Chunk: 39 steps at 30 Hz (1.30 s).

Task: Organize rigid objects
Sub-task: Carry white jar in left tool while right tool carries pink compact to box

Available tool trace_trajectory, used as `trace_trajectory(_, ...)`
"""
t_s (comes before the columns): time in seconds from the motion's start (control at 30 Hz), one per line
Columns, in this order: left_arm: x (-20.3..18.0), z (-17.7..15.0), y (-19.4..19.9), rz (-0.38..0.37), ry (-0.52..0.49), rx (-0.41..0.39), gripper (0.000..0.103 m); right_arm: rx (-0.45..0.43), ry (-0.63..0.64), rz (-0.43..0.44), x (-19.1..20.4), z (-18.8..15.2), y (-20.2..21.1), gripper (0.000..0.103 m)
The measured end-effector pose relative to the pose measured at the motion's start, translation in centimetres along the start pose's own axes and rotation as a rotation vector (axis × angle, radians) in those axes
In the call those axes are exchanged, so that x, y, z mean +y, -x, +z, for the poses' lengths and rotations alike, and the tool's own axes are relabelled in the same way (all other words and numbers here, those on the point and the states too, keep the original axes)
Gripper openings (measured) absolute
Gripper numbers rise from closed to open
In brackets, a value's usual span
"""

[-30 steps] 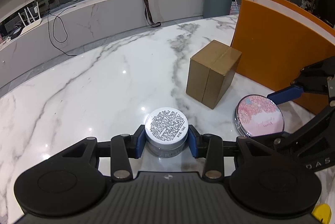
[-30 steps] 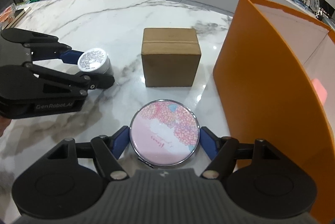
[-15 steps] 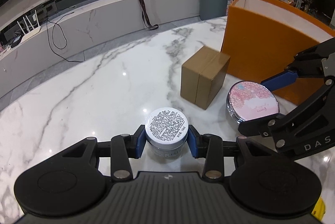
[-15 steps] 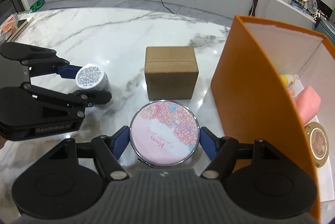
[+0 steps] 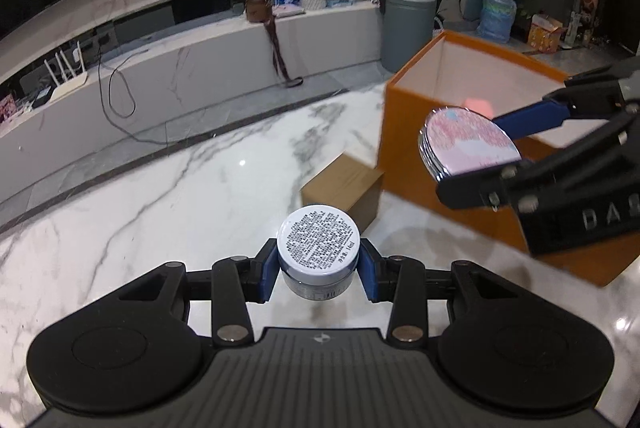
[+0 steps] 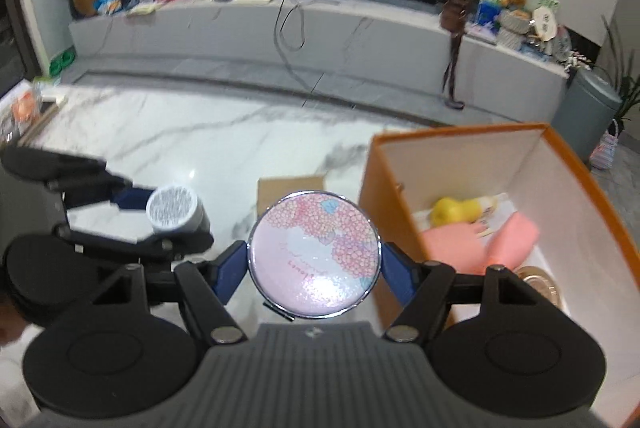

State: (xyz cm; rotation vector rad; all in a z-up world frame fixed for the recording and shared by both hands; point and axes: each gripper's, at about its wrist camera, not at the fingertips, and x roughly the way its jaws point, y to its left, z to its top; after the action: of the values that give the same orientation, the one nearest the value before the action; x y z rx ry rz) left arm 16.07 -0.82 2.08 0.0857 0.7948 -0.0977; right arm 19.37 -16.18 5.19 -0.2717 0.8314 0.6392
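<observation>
- My left claw (image 5: 319, 270) is clenched on the small jar (image 5: 318, 247), held above the marble table (image 5: 160, 195).
- My right claw (image 6: 314, 270) grips the pink round compact (image 6: 314, 255), level with the orange box (image 6: 384, 195) rim (its near wall just beside me).
- The cardboard box (image 5: 344, 187) stands against the orange wall; open marble stretches left.

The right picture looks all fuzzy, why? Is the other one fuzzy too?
Right wrist view: motion smear softens the room, the orange box and the pink tin, with glare on its lid. Left wrist view: sharper; the jar label is crisp, only the box edges blur.
</observation>
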Motion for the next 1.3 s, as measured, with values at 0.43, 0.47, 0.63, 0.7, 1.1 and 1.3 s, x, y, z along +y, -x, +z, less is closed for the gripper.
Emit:
trace_trajectory(0.43, -2.8, 1.9, 0.9, -0.008, -0.020, -0.034, 0.046, -0.095, -0.120, -0.063, -5.3, 0.0, 4.8, 0.071)
trace_trajectory(0.47, -3.1, 2.1, 1.0, -0.011, -0.024, -0.037, 0.046, -0.100, -0.131, -0.069, -5.8, -0.1, 5.1, 0.071)
trace_trajectory(0.63, -5.1, 3.4, 1.7, -0.043, -0.037, -0.068, 0.046, -0.116, -0.179, -0.102, -8.6, -0.9, 6.2, 0.071)
trace_trajectory(0.7, -5.9, 4.0, 1.8, -0.061, -0.044, -0.075, 0.046, -0.119, -0.202, -0.120, -10.0, -1.3, 6.7, 0.071)
trace_trajectory(1.1, -12.6, 9.1, 0.3, -0.133, -0.156, -0.086, 0.046, -0.115, -0.350, -0.231, -17.7, -3.0, 7.9, 0.071)
trace_trajectory(1.3, -15.5, 10.4, -1.8, -0.161, -0.206, -0.065, 0.046, -0.121, -0.378, -0.259, -19.4, -3.4, 8.2, 0.071)
